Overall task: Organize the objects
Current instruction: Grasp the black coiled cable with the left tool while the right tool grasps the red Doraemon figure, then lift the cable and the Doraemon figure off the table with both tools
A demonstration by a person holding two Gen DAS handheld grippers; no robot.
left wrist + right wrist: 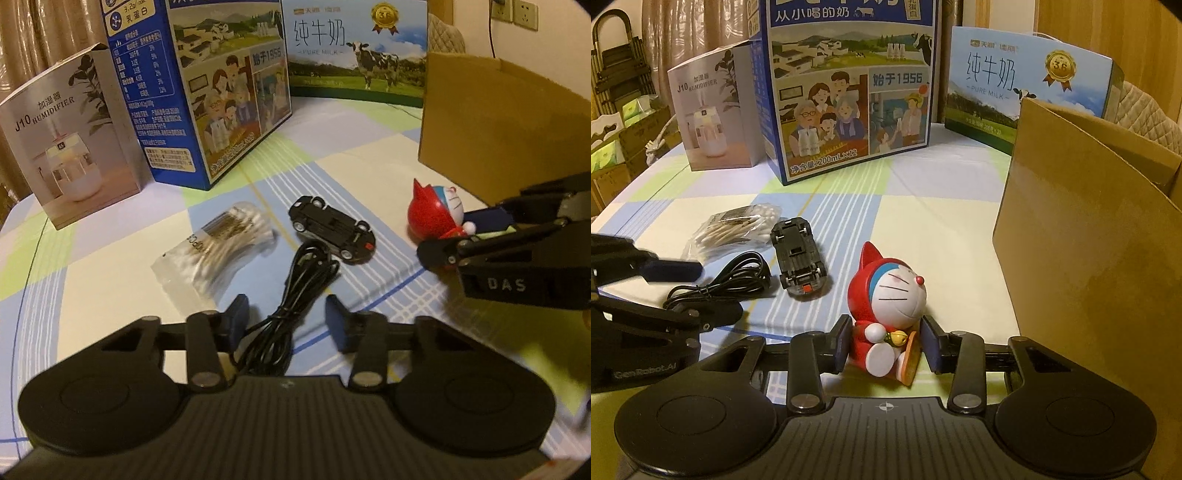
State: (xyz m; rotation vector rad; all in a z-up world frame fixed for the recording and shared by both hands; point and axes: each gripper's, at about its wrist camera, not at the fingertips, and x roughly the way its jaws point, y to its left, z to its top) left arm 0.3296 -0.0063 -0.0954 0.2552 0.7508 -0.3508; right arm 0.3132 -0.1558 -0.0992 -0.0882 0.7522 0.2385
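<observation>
A red-hooded Doraemon figure (894,291) sits on the checked tablecloth, and my right gripper (886,343) is shut on its lower body, one pad at each side. From the left wrist view that gripper (461,232) reaches in from the right around the figure (436,214). My left gripper (288,321) is open and straddles a coiled black cable (310,266); the pads stand clear of it. A black toy car (332,230) lies upside down just beyond the cable. A clear bag of cotton swabs (218,247) lies to its left.
An open brown cardboard box (1089,258) stands close on the right. At the back stand a humidifier box (709,110), a tall blue milk carton case (849,92) and a pure-milk case (1015,85). The table edge (620,199) curves at the left.
</observation>
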